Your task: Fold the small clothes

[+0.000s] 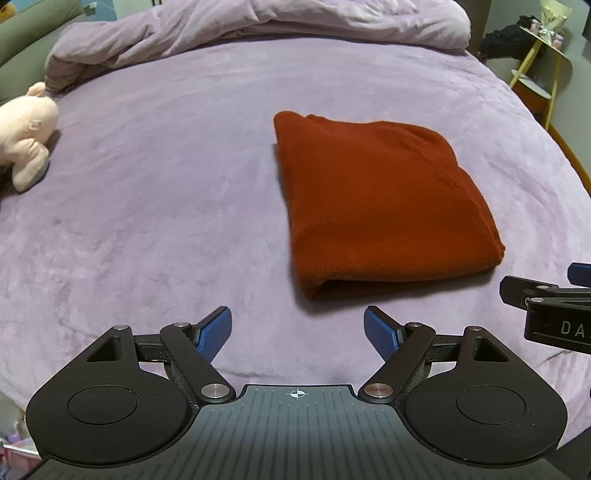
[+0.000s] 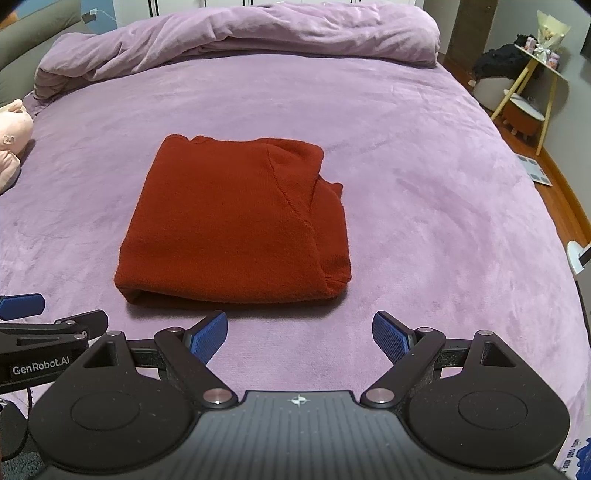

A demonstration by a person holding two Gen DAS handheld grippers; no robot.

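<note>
Folded red sweater [image 2: 236,221] lies mid-bed [image 2: 424,166]; left gripper [image 1: 297,334] and right gripper [image 2: 300,338] spread wide, empty, near front edge.

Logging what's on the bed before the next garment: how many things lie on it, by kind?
Folded red garment: 1
Pink plush toy: 1
Bunched purple duvet: 1
Total: 3
Both claws, left and right, are open and empty.

"GenRobot.AI" on the left gripper [image 2: 22,306] body; cut-off "DA" on the right gripper [image 1: 580,275] body
</note>
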